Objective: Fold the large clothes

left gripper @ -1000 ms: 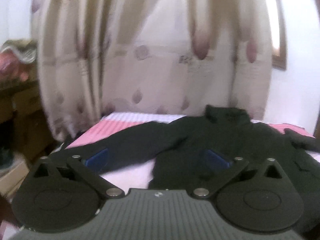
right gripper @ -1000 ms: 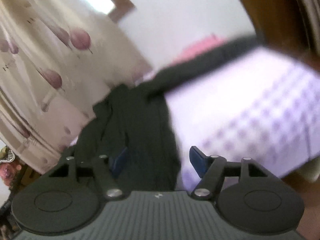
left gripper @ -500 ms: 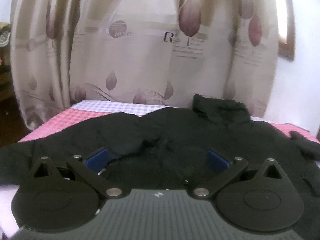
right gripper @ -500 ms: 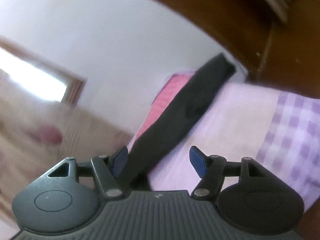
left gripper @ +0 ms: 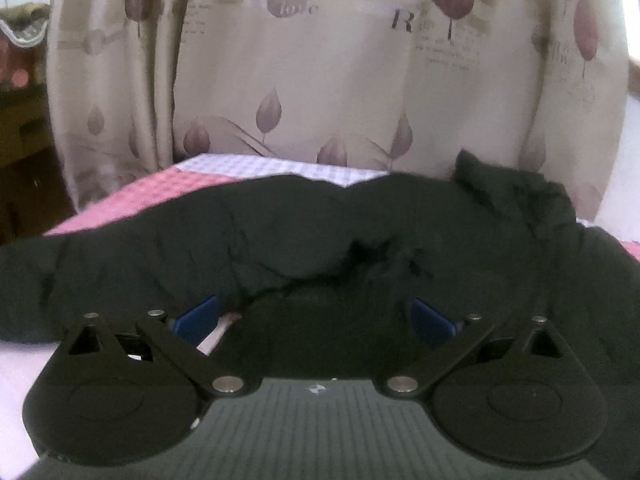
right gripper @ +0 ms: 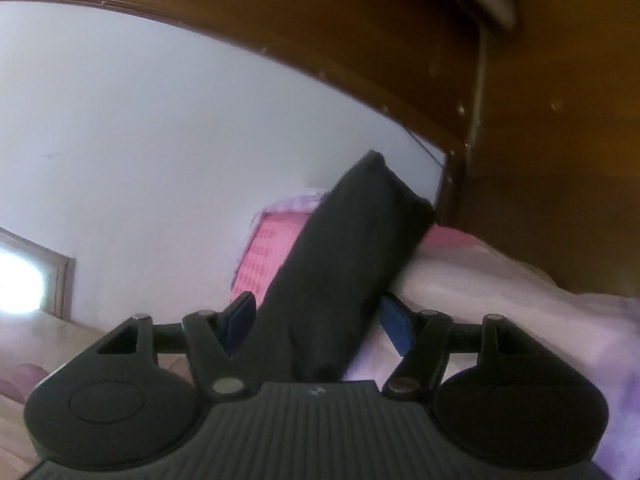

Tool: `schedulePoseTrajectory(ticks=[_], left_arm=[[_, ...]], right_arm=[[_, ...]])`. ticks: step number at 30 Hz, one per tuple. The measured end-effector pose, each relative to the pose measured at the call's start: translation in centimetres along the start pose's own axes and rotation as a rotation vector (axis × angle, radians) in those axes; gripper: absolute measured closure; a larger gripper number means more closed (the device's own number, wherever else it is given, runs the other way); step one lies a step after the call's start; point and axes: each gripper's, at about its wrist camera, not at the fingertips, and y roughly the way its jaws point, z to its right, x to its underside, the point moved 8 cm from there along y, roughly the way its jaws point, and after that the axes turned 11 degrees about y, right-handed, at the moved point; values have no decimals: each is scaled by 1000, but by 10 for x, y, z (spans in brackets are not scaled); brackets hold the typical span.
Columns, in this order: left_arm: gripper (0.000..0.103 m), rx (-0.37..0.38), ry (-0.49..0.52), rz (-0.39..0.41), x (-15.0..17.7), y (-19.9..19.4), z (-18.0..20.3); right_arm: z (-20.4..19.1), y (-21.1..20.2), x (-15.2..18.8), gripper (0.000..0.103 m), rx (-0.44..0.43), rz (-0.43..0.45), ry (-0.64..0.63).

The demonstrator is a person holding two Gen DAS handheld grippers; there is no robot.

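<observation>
Your black long-sleeved fabric garment [left gripper: 360,232] is cut off at both sides of the left wrist view, and its hem hides behind your left gripper [left gripper: 316,316]. It lies spread across the pink-and-lilac checked bed cover [left gripper: 152,200], long axis running left to right, collar toward the leaf-printed beige curtain [left gripper: 320,72]. The cloth looks dark, matte and rumpled. Your left gripper's jaws stand spread with cloth between them. Your right gripper [right gripper: 316,320] is also spread, a black sleeve [right gripper: 352,240] running between its blue pads toward the brown wooden headboard [right gripper: 540,140]; whether the pads touch it you cannot tell.
</observation>
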Motion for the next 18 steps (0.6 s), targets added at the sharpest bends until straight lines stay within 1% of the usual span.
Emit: schedulePoseTrajectory(ticks=[3,5,6,7,9,10,12,13,14,15,17,18], left_arm=[[1,5,3,-7,1,2,1],[1,12,-2,-30,4,6,1],[0,20,-8,-39,5,8,0],[0,27,-20,-49,6,10,-1],[0,35,-53,-65,9,12,-4],[0,41,-72,-70,10,13,-6],[0,47,-108,-81,13,15,-10],[0,48,-131,-87,14,16,-12],[0,46,-148,-90,15,16,-15],[0,42,-162,-91,15,16,-16],[0,39,-171,-91,15,15,-17],[0,34,-169,-89,15,14,-17]], right_arm=[[-4,9,-4,36,45,41,-16],[-7,15,-4,38,81,65,-36],[-9,16,-1,43,102,72,-60],[-11,20,1,60,126,75,-86],[-11,30,0,78,199,79,-136],[-12,34,-3,87,217,83,-143],[-12,39,-5,96,261,75,-162],[-14,39,-5,97,271,78,-173],[-16,38,-5,98,270,89,-176],[-24,35,-4,98,235,114,-174],[-51,27,4,99,133,153,-200],[-73,25,14,99,62,154,-228]])
